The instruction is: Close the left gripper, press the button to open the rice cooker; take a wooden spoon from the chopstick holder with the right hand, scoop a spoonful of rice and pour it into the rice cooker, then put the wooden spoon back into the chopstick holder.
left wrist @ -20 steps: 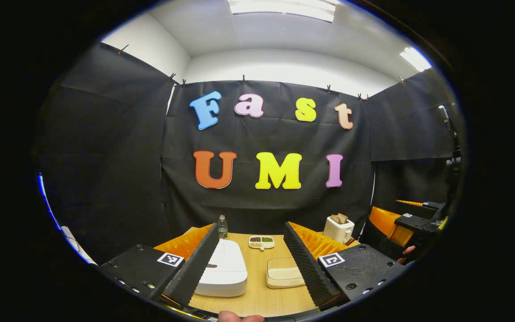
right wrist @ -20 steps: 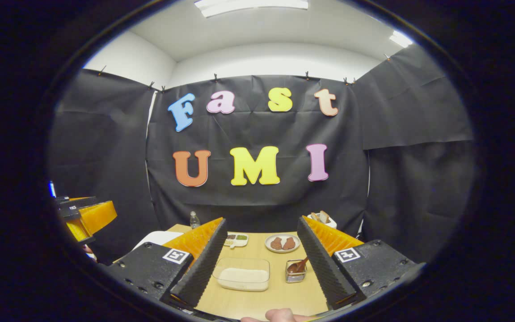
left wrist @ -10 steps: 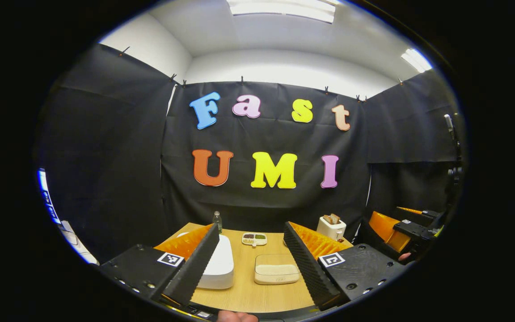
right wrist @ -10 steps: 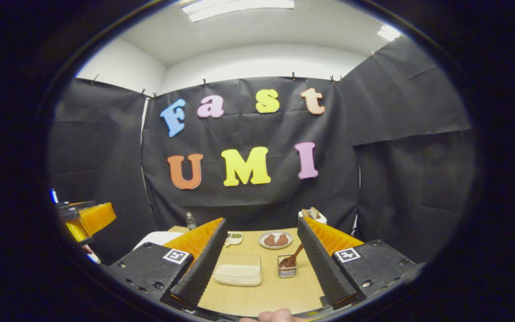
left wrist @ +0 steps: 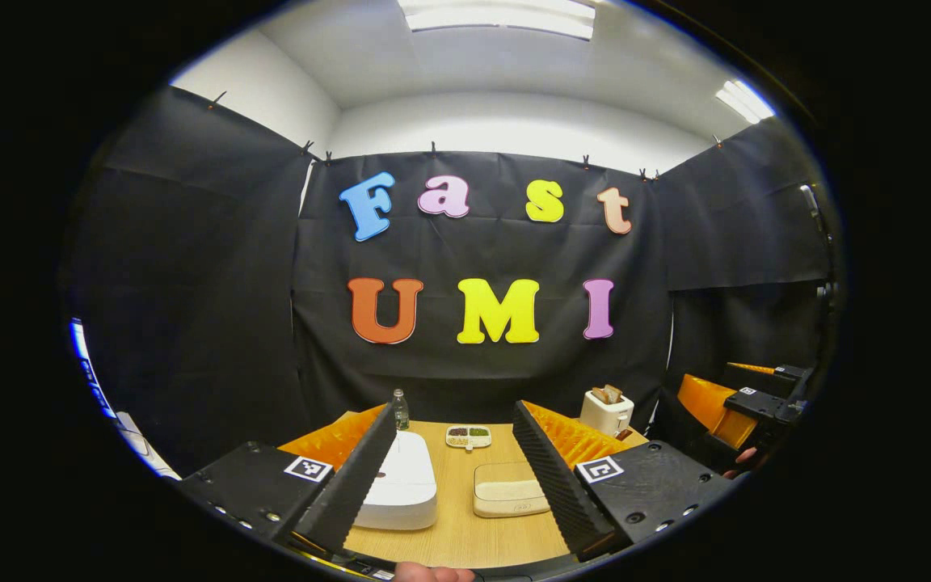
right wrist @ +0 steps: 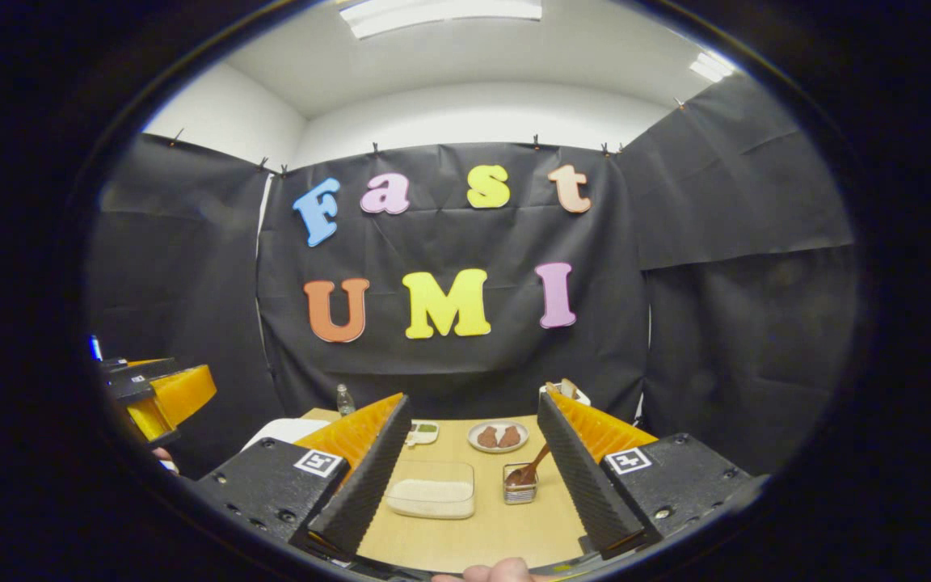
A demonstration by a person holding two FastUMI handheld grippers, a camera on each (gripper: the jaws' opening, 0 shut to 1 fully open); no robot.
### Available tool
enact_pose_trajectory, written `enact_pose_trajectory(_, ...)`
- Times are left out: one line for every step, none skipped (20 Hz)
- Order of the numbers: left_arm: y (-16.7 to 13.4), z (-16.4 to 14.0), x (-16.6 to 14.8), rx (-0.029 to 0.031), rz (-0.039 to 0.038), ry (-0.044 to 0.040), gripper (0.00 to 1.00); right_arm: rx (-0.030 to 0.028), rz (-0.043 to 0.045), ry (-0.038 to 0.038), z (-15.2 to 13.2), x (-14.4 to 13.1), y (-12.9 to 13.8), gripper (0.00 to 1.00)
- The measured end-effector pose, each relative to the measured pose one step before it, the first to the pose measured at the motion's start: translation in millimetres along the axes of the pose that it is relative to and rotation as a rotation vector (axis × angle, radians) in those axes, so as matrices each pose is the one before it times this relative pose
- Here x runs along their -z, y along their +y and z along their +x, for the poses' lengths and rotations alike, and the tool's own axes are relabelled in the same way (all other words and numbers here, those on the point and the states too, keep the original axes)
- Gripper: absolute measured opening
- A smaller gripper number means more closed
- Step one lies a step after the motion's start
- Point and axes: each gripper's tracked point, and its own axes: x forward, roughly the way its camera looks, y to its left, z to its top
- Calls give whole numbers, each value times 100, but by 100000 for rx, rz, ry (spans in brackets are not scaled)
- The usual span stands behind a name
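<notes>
The white rice cooker sits with its lid down at the table's left, just beyond my left gripper, which is open and holds nothing. Beside the cooker lies a shallow clear container of rice. In the right gripper view, that rice container lies ahead between the fingers of my right gripper, which is open and empty. To its right stands the small chopstick holder, with the wooden spoon leaning out of it. Both grippers hover short of the table's near edge.
A water bottle, a divided dish and a toaster stand at the back of the wooden table. A plate with brown pieces lies behind the holder. The other gripper hangs far left.
Both views have shifted slightly; the cooker and rice container look a little nearer in the left gripper view. Both grippers stay open and empty.
</notes>
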Motion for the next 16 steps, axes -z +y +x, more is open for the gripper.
enact_pose_trajectory(156,19,105,195,345,-24,94,-341,-268,-76,-9,-32,263,100)
enact_pose_trajectory(52,-4,-32,122,482,14,94,-499,-439,44,57,-60,367,100)
enact_pose_trajectory(232,36,15,93,358,88,94,-286,-498,206,-34,70,254,100)
enact_pose_trajectory(104,-62,70,102,274,150,95,-337,-162,218,-8,24,320,100)
enact_pose_trajectory(93,74,105,7,78,124,95,-276,-187,370,32,65,328,100)
enact_pose_trajectory(128,-67,17,181,-67,-138,95,-285,-165,63,9,-75,207,100)
enact_pose_trajectory(143,138,-40,7,-143,45,95,-200,-390,28,42,-35,239,100)
enact_pose_trajectory(68,108,35,-62,-101,-209,95,-177,-412,-254,45,-143,163,100)
enact_pose_trajectory(72,22,-83,154,-63,-6,94,50,-326,-215,62,-179,121,100)
enact_pose_trajectory(61,189,-19,103,63,-284,94,-121,-153,-77,132,-130,97,100)
enact_pose_trajectory(54,123,4,593,219,145,94,-3,-91,-94,105,-100,140,100)
enact_pose_trajectory(51,101,20,-65,663,-199,94,24,-37,-77,179,-90,91,100)
enact_pose_trajectory(240,107,9,-163,307,29,94,142,-2,163,141,13,52,100)
enact_pose_trajectory(217,106,-88,-267,318,-385,95,-282,92,126,103,-12,148,100)
enact_pose_trajectory(106,140,-45,-176,-61,-86,94,-311,121,-143,21,-74,225,100)
enact_pose_trajectory(-44,29,112,-111,-163,-35,95,149,-240,-351,146,-88,-46,100)
